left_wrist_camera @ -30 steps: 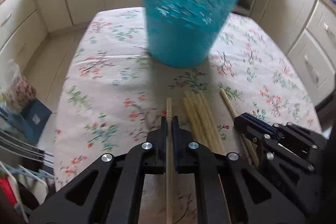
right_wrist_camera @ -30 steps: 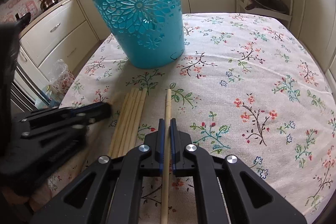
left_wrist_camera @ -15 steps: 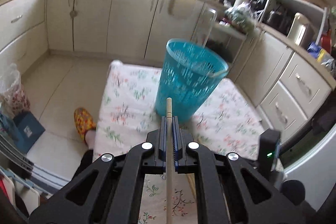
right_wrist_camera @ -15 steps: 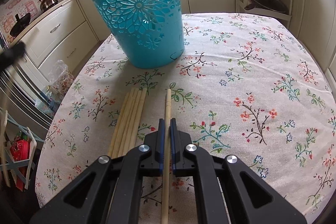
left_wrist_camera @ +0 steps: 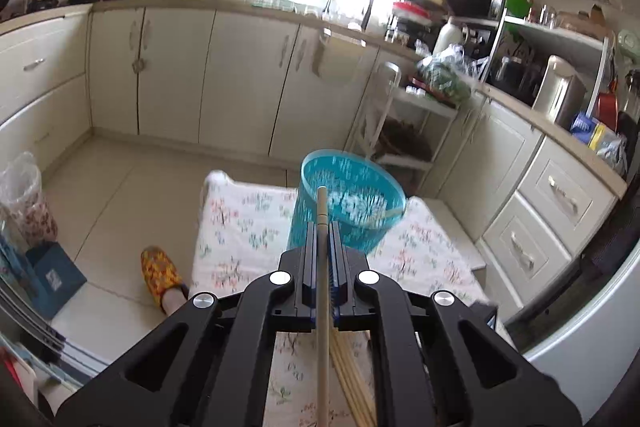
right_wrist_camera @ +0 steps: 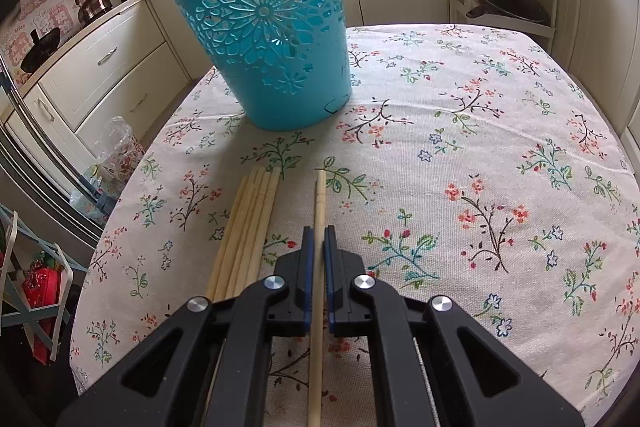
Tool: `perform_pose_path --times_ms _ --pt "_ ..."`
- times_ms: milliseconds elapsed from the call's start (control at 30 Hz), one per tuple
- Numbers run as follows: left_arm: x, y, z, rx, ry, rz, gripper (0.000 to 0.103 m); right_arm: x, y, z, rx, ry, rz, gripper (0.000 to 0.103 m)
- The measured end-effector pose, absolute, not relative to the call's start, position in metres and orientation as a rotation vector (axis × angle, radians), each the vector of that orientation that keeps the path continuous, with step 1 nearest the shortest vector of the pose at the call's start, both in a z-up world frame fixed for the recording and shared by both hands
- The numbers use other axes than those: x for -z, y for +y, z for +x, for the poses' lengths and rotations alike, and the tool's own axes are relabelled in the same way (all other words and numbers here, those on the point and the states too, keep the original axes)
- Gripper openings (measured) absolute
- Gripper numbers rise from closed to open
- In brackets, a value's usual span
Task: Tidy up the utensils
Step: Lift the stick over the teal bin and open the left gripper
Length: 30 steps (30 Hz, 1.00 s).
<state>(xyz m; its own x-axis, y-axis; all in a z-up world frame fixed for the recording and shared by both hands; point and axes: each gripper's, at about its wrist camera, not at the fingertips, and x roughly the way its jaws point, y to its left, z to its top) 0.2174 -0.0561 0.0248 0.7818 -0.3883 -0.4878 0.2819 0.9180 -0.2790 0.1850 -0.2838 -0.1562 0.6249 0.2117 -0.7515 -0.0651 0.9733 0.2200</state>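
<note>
Item: left hand-held gripper (left_wrist_camera: 322, 227), black with blue pads, clenched on a pale round wooden chopstick (left_wrist_camera: 322, 291); the stick's long axis runs straight up the frame centre, its tip pointing at the turquoise perforated plastic basket (left_wrist_camera: 348, 203) in mid-frame. Item: right hand-held gripper (right_wrist_camera: 319, 233), clenched on a second pale wooden chopstick (right_wrist_camera: 317, 267) that lies along the floral-print cloth covering the desk (right_wrist_camera: 480, 147), tip toward the basket (right_wrist_camera: 264, 27) at upper left. Item: bundle of loose pale chopsticks (right_wrist_camera: 248, 223), lying on the cloth just left of the gripped one, roughly parallel, tips toward the basket. Left wrist view alone shows the basket's open mouth with one stick (left_wrist_camera: 386, 215) resting against the inner right rim, cream kitchen cabinets (left_wrist_camera: 240, 79), a window, and a yellow patterned slipper (left_wrist_camera: 160, 273) on the floor at lower left. Right wrist view alone shows the basket's flower cut-outs and its base standing on the cloth. Hidden: rear ends of both gripped sticks run out of frame; basket texture is blurred in the left view.
</note>
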Motion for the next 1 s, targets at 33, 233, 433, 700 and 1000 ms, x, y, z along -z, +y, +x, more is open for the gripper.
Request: perform_pose_path --times_ms 33,233,433,700,1000 --pt "-0.031 -0.054 0.219 0.365 0.554 -0.204 0.005 0.156 -0.284 0.186 -0.16 0.883 0.179 0.006" --pt "-0.067 -0.047 0.238 0.371 0.474 -0.258 0.005 0.157 -0.284 0.185 -0.165 0.881 0.195 0.006" --pt "-0.083 -0.065 0.266 0.39 0.433 -0.285 0.005 0.156 -0.289 0.185 -0.172 0.882 0.214 0.006" --pt "-0.086 -0.093 0.327 0.371 0.387 -0.306 0.005 0.156 -0.294 0.186 -0.18 0.883 0.232 0.006" --pt "-0.072 -0.12 0.389 0.305 0.34 -0.322 0.005 0.156 -0.297 0.187 -0.189 0.885 0.247 0.006"
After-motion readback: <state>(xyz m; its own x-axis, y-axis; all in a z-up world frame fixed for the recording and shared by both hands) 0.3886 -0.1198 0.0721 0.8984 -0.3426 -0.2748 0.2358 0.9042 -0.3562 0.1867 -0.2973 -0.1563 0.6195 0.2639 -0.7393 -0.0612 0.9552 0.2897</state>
